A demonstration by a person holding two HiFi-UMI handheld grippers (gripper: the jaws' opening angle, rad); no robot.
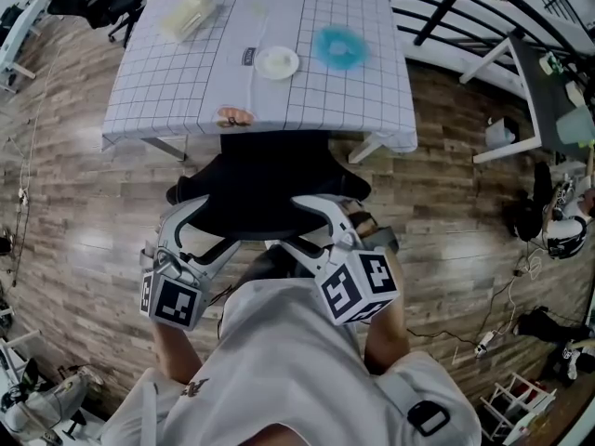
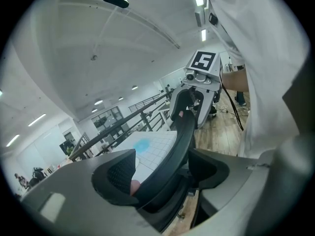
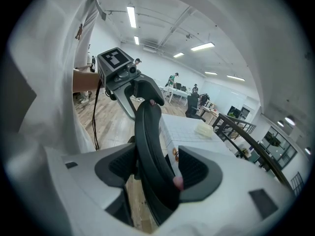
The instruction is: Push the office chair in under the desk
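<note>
Desk ahead; office chair stands at its near edge, seat seemingly partly under. Left gripper and right gripper each clamp the backrest's top rim. Risk: an uneven shove swivels the chair into the desk leg, jolting the plate.

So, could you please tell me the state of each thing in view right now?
office chair: partly under the desk, backrest gripped at both sides.
left tool: shut on the backrest.
right tool: shut on the backrest.
plate: empty, on the desk.
</note>
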